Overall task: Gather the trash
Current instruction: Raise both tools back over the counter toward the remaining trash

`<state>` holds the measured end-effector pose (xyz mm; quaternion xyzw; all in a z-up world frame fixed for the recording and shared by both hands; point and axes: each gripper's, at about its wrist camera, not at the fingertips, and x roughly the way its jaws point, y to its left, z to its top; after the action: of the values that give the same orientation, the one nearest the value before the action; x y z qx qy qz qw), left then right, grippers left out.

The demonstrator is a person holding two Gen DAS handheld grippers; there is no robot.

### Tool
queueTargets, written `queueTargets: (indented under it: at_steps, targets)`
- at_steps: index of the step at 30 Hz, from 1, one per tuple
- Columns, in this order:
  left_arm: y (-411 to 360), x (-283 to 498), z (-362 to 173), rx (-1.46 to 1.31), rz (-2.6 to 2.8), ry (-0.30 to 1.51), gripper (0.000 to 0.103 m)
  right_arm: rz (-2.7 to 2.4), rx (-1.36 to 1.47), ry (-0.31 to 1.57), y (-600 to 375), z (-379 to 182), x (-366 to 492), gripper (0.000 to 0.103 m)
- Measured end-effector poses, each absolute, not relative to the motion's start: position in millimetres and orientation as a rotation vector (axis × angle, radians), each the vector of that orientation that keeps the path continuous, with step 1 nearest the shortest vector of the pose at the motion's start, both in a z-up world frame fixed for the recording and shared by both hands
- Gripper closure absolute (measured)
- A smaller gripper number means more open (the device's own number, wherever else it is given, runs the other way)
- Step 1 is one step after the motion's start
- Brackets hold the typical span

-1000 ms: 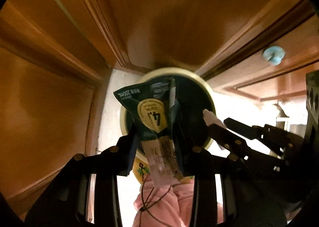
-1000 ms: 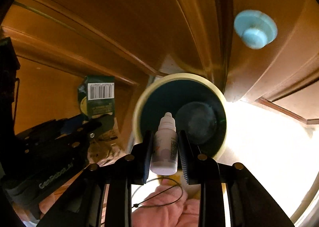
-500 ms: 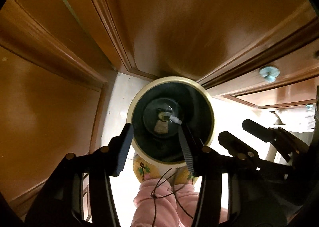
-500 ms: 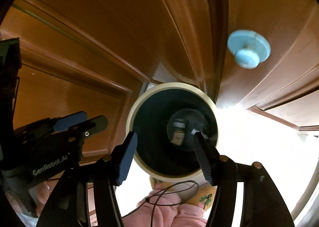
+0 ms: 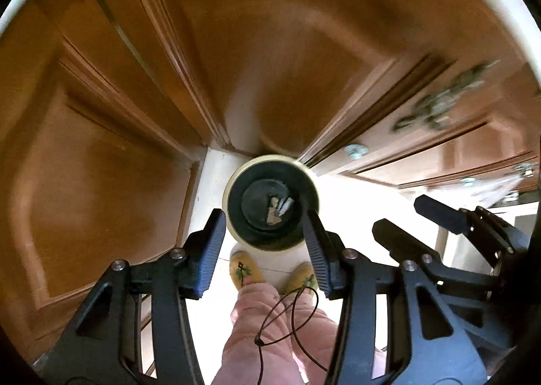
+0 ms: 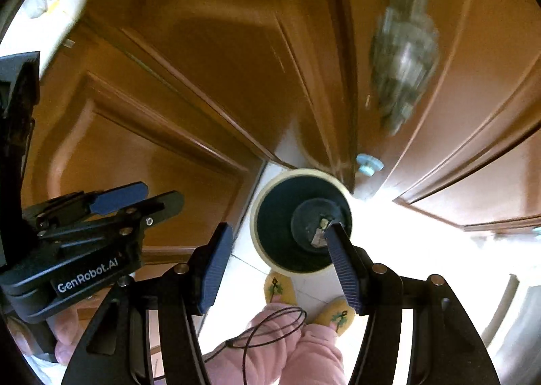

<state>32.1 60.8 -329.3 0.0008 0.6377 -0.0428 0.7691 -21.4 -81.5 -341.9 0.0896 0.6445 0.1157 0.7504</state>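
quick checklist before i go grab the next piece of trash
1. Left tongs open and holding nothing: ok.
2. Right tongs open and holding nothing: ok.
3. Dropped trash lying on the bottom of the bin: ok.
4. Nothing caught on the bin rim: ok.
5. Bin upright on the floor by the slippers: ok.
6. Next piece of trash in sight: not ok, neither view shows one.

From my end both feeds are warm and dim on the wood cabinet doors [image 5: 111, 182], while the floor [image 6: 422, 233] at four o'clock blows out white (hard glare). Motion blur smears the upper half; fisheye bending worsens toward the black rim.
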Motion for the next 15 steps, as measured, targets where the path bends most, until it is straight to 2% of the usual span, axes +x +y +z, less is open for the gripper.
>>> queueTargets:
  at_steps: [11, 15]
  targets:
    - [49.3, 36.7, -157.5, 0.013, -0.159, 1.183, 0.059, 0.273, 0.144, 1.202, -92.1, -149.9, -4.3, 0.043]
    - [46.4, 48.2, -109.5, 0.024, -0.167, 1.082, 0.059, 0.261, 0.141, 1.11, -97.5, -97.5, -1.2, 0.036]
